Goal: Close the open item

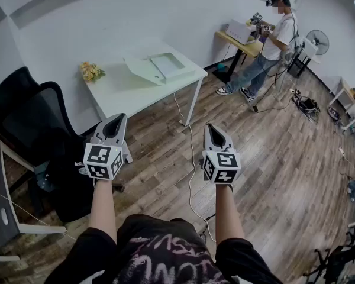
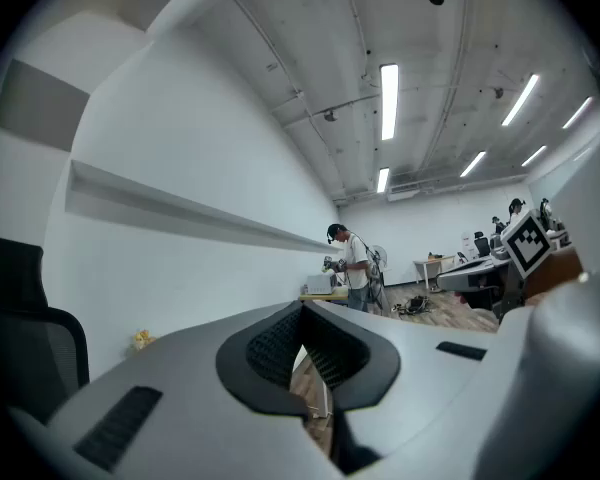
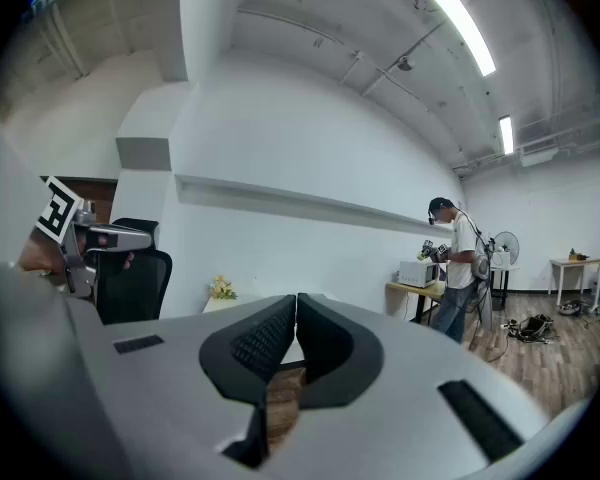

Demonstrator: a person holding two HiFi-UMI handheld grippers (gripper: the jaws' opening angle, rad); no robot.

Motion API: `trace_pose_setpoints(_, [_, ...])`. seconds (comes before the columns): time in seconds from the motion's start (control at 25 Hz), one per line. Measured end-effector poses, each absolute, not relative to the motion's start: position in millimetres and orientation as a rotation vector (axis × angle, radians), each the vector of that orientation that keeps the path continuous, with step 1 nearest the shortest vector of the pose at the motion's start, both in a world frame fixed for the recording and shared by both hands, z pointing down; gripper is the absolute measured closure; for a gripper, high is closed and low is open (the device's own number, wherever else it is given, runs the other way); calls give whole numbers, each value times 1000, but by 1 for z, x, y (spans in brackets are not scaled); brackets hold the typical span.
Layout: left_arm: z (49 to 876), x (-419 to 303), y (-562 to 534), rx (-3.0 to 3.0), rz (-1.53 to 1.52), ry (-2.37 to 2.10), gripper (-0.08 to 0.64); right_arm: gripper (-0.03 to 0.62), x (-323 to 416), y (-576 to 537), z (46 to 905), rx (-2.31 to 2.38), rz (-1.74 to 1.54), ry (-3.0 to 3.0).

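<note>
Item (image 1: 158, 67) is spotted lying open on the table (image 1: 121, 92) by the wall, with flowers (image 1: 91, 71) set near it at the far corner. Well short of it, over the floor (image 1: 272, 158), the left gripper (image 1: 115, 122) and the right gripper (image 1: 213, 130) are held up, jaws pressed together, nothing gripped.
</note>
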State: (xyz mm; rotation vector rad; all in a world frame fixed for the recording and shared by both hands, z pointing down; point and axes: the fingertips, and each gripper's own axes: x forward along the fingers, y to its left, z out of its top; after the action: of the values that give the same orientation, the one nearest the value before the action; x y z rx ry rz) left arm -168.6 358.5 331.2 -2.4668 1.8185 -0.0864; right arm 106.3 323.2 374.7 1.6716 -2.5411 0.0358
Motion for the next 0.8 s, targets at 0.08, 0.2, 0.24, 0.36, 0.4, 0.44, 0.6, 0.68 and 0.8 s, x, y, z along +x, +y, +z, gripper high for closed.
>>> trace_pose_setpoints(0.08, [333, -167, 359, -2466, -103, 1817, 548, 568, 108, 324, 375, 1675, 44, -2545])
trace_pose_setpoints(0.2, [333, -164, 359, -2467, -108, 1813, 548, 568, 108, 324, 376, 1661, 39, -2549])
trace_pose_setpoints(0.24, [332, -164, 359, -2469, -104, 1811, 548, 568, 107, 324, 376, 1654, 35, -2552])
trace_pose_setpoints(0.36, [331, -167, 361, -2476, -75, 1820, 548, 568, 103, 324, 377, 1639, 39, -2560])
trace_pose_setpoints(0.4, [332, -168, 361, -2476, -71, 1827, 548, 568, 102, 324, 377, 1637, 43, -2562])
trace_pose_setpoints(0.44, [333, -170, 361, -2479, -68, 1834, 548, 566, 101, 325, 378, 1639, 50, -2564])
trace_pose_setpoints(0.6, [333, -177, 366, -2494, -9, 1857, 548, 566, 100, 329, 379, 1637, 55, -2556])
trace_pose_setpoints(0.68, [333, -178, 368, -2492, -7, 1858, 548, 566, 100, 330, 381, 1635, 61, -2545])
trace_pose_setpoints(0.8, [335, -178, 367, -2496, -6, 1857, 548, 566, 100, 327, 382, 1650, 61, -2531])
